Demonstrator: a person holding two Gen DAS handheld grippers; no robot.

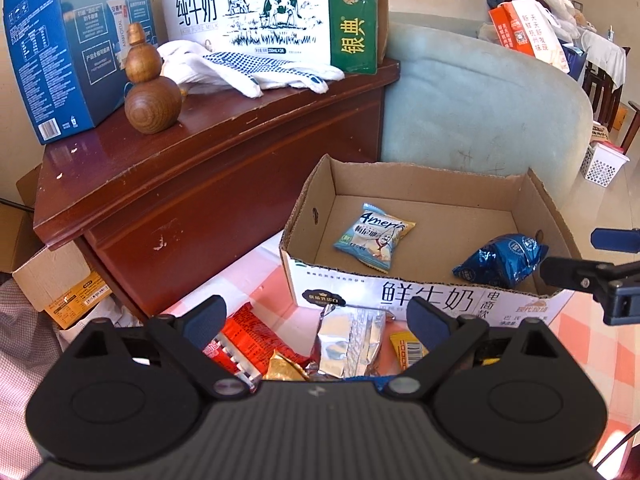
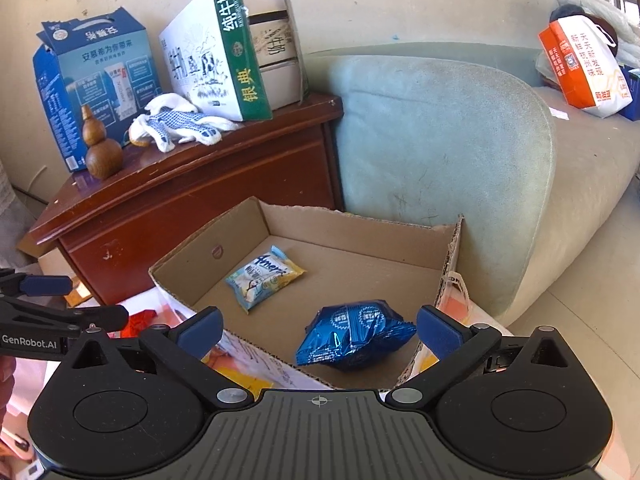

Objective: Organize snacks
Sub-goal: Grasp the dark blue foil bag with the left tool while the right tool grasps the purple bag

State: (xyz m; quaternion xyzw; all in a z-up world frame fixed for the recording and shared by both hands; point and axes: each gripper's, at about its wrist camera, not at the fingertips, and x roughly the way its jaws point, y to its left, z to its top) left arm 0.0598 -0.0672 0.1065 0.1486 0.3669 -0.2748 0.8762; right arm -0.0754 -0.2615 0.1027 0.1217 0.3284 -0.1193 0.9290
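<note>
Around the cardboard box (image 1: 424, 184) we saw plenty of clutter: behind it stood a pale green sofa (image 1: 480, 112), and to its left a dark wooden cabinet (image 1: 192, 184) carrying a blue carton (image 1: 68, 48), a white milk carton (image 1: 256, 12), a pair of dotted white gloves (image 1: 240, 68) and one wooden gourd (image 1: 150, 88). Nothing lay over the box's open top.

We held our left gripper (image 1: 316, 320) tilted downward in front of the box, above the loose snacks on the checked tabletop (image 1: 592, 332), its fingers (image 1: 206, 316) spread wide with nothing pinched between them. Our right gripper (image 2: 318, 328) pointed down over the near right part of the box, fingers (image 2: 438, 330) likewise spread apart and empty.

Inside the box we counted two snacks: one light blue packet (image 2: 262, 276) near the middle and one dark blue foil packet (image 2: 352, 336) at the near right, lying free beneath the right gripper. In front of the box we could make out a red packet (image 1: 248, 336), a silver foil packet (image 1: 348, 340), a gold wrapper (image 1: 284, 368) and a yellow packet (image 1: 404, 348).
</note>
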